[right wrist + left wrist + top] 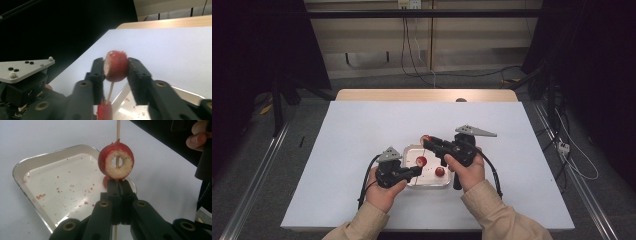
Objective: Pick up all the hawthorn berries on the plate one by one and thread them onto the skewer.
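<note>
My left gripper (pixel 417 170) (pixel 118 185) is shut on the lower part of a thin wooden skewer (pixel 118 130) held over a small metal tray (pixel 411 148). A cored red fruit piece (pixel 116 161) (pixel 421 161) is threaded on the skewer just above its jaws. My right gripper (pixel 427 140) (pixel 116 68) holds a second red fruit piece (pixel 117 66) (pixel 425 137) at the skewer's upper end. Its pads lie against both sides of the fruit. The skewer (pixel 110 91) runs down from that piece to the lower fruit (pixel 103 112).
The tray (pixel 57 151) is dusted with red crumbs, and a loose red fruit piece (pixel 439 171) lies near its right side. All of this sits on a white tabletop (pixel 347 150) with open room to the left, right and far side. Cables trail beside the table.
</note>
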{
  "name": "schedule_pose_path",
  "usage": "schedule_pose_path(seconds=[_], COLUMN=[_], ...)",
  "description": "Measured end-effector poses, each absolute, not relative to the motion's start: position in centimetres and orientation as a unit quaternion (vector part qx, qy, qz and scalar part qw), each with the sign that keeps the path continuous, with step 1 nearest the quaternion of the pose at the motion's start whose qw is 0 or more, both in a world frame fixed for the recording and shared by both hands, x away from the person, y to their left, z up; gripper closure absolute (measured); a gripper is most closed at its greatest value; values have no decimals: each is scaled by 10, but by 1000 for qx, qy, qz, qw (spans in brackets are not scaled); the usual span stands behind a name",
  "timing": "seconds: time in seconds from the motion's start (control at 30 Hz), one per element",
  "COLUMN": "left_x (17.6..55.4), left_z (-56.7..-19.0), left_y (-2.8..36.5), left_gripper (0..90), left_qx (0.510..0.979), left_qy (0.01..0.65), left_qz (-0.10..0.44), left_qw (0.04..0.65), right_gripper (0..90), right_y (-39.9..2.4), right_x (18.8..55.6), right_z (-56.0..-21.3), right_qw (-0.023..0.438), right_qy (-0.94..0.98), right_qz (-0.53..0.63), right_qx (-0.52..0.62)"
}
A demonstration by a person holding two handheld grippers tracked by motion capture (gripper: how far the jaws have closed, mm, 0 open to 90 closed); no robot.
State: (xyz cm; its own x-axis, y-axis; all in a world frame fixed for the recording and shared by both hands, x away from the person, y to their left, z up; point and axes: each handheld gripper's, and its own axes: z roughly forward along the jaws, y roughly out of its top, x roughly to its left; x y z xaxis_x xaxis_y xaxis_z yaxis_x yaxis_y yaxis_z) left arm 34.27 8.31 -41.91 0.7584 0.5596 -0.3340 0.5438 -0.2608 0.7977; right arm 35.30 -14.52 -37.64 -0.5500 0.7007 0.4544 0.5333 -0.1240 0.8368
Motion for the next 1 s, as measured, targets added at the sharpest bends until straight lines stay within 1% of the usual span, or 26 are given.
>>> schedule_pose_path(seconds=[0.07, 0.13, 0.23, 0.27, 0.3, 0.33, 0.4, 0.67, 0.9, 1.0], left_x=[343, 342, 340, 340, 340, 339, 339, 337, 337, 337], left_z=[-419, -420, -418, -418, -418, -419, -419, -415, -416, -415], left_y=[83, 81, 79, 78, 78, 78, 78, 77, 77, 76], left_gripper=[895, 895, 894, 894, 895, 895, 895, 898, 898, 898], left_qx=[797, 798, 802, 801, 803, 800, 799, 798, 792, 790], left_qy=[345, 342, 334, 334, 332, 332, 331, 333, 335, 333], left_qz=[9, 10, 14, 14, 15, 17, 16, 27, 29, 34], left_qw=[496, 497, 495, 496, 495, 499, 501, 502, 510, 514], right_gripper=[627, 575, 566, 575, 604, 663, 707, 727, 731, 732], right_y=[-145, -144, -142, -141, -141, -141, -143, -144, -147, -148], right_x=[353, 354, 355, 355, 355, 355, 356, 352, 350, 348], right_z=[-376, -375, -376, -376, -377, -377, -377, -379, -382, -380], right_qw=[74, 72, 70, 68, 71, 71, 74, 80, 56, 54], right_qy=[655, 652, 656, 658, 658, 658, 656, 654, 641, 639], right_qz=[587, 590, 583, 583, 582, 581, 583, 586, 598, 602], right_qx=[469, 471, 473, 471, 473, 474, 474, 472, 477, 475])
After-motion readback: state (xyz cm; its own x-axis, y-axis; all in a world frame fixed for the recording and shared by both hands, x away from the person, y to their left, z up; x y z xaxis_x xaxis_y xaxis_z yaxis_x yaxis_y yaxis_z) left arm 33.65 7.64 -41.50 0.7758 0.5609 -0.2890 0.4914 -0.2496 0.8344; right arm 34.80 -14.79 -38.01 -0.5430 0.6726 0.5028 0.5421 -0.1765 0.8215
